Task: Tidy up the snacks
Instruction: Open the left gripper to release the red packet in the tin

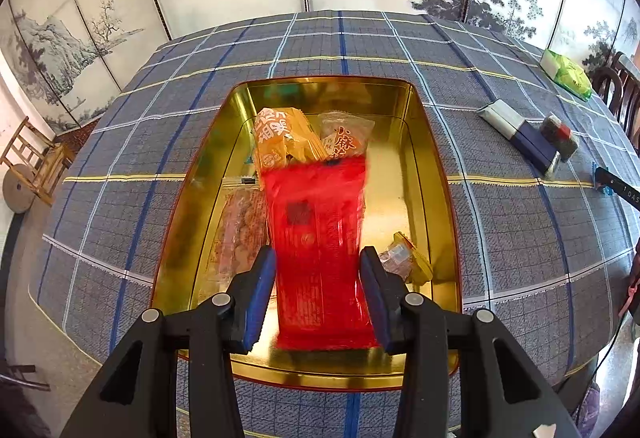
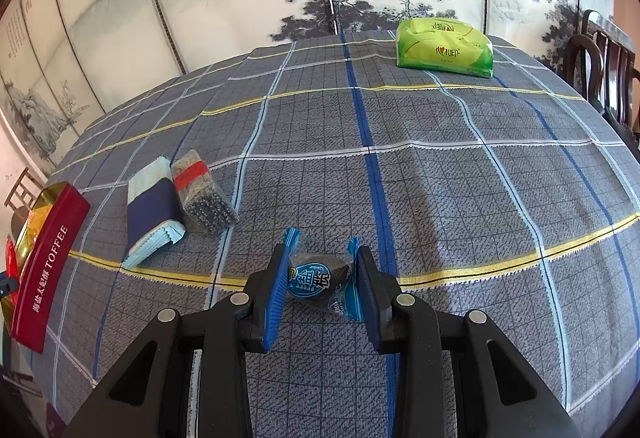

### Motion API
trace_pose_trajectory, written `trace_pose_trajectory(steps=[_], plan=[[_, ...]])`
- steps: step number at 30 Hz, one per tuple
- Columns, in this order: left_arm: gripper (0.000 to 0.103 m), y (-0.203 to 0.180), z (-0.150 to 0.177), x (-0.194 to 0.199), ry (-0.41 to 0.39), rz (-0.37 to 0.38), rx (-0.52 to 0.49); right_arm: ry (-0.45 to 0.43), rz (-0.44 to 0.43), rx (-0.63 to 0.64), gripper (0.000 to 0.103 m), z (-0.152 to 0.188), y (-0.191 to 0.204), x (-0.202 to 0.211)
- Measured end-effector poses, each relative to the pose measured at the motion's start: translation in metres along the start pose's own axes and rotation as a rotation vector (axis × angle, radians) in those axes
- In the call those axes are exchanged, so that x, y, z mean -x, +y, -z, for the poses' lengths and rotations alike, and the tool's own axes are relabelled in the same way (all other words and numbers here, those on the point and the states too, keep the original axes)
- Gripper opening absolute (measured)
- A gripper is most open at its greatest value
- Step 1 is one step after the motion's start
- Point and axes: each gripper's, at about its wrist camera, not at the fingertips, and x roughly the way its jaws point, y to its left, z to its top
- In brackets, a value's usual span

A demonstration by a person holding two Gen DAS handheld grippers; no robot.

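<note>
In the left wrist view my left gripper (image 1: 318, 258) is shut on a long red snack packet (image 1: 316, 213), one pad on each long side. The packet hangs over the open gold tin (image 1: 436, 173), its far end reaching an orange packet (image 1: 280, 141) and a clear packet with red lettering (image 1: 346, 137). A clear bag of pale brown snacks (image 1: 240, 234) lies at the tin's left, and a small yellow-edged sweet (image 1: 404, 258) at its right. In the right wrist view my right gripper (image 2: 320, 254) is shut on a blue-wrapped dark sweet (image 2: 316, 276) just above the checked tablecloth.
A navy and pale blue packet (image 2: 154, 209) and a dark seeded bar with a red band (image 2: 200, 193) lie side by side, left of my right gripper. The tin's red side (image 2: 48, 266) shows at far left. A green tissue pack (image 2: 444, 47) sits at the table's far edge; a dark wooden chair (image 2: 608, 69) stands right.
</note>
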Motion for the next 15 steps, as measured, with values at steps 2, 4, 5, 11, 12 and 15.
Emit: trace_pose_trajectory(steps=[2,4,5,11,12,15], plan=[[0.039,-0.001,0.0,0.003,-0.019,-0.016,-0.011,0.0,0.0,0.0,0.034,0.0,0.0,0.0],[0.039,-0.003,0.0,0.004,-0.027,-0.023,-0.021,0.0,0.001,0.001,0.034,0.0,0.0,0.0],[0.039,-0.003,0.0,0.005,-0.03,-0.027,-0.025,0.0,0.001,0.0,0.034,0.0,0.0,0.0],[0.039,-0.003,0.003,0.011,-0.053,-0.044,-0.025,0.0,0.006,0.004,0.034,0.0,0.0,-0.001],[0.039,-0.004,0.004,0.013,-0.058,-0.052,-0.027,-0.001,0.008,0.005,0.034,-0.001,0.0,0.0],[0.039,-0.006,0.007,0.018,-0.07,-0.067,-0.035,-0.005,0.015,0.005,0.034,0.0,-0.001,0.002]])
